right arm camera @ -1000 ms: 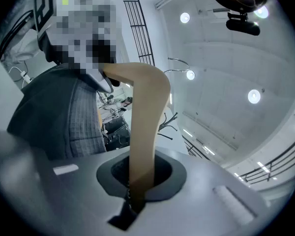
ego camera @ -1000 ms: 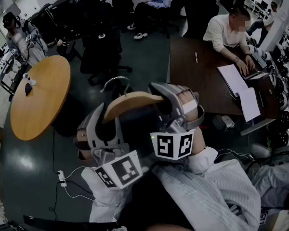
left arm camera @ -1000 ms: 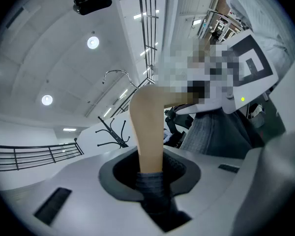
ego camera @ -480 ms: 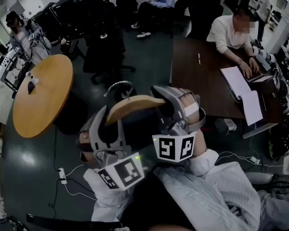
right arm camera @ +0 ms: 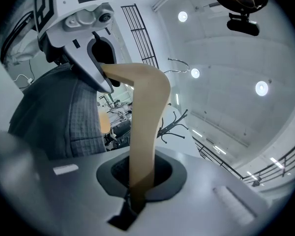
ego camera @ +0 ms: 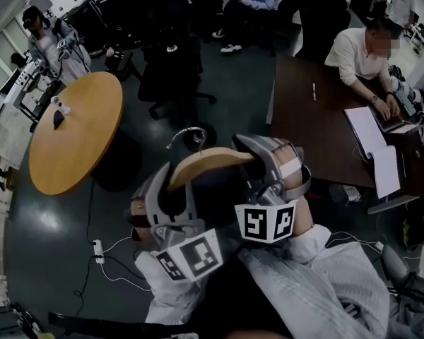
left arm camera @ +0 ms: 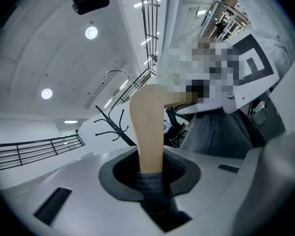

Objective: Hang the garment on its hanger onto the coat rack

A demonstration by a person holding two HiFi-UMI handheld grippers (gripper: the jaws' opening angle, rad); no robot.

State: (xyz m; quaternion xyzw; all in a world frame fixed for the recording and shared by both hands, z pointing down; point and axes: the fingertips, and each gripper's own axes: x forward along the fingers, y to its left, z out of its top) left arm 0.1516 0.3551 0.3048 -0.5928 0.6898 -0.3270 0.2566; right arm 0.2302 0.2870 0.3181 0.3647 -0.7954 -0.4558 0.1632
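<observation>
A curved wooden hanger [ego camera: 210, 167] with a metal hook [ego camera: 187, 136] is held up in front of me, a dark grey garment [ego camera: 219, 196] draped under it. My left gripper [ego camera: 159, 203] is shut on the hanger's left arm, with garment fabric [left arm camera: 152, 188] pinched in its jaws. My right gripper [ego camera: 272, 171] is shut on the hanger's right arm [right arm camera: 145, 127]. In both gripper views a black coat rack [left arm camera: 110, 127] [right arm camera: 174, 124] with curved prongs stands well beyond the hanger. The hook [left arm camera: 115, 75] points upward and touches nothing.
A round wooden table [ego camera: 74, 133] stands on the left. A dark desk [ego camera: 318, 129] with papers and a seated person is on the right. Black office chairs [ego camera: 173, 69] stand ahead. A power strip [ego camera: 99, 249] and cables lie on the floor at lower left.
The room has slid right and down in the head view as my head turned. Both grippers keep the same hold on the hanger, which sits slightly further right in the picture.
</observation>
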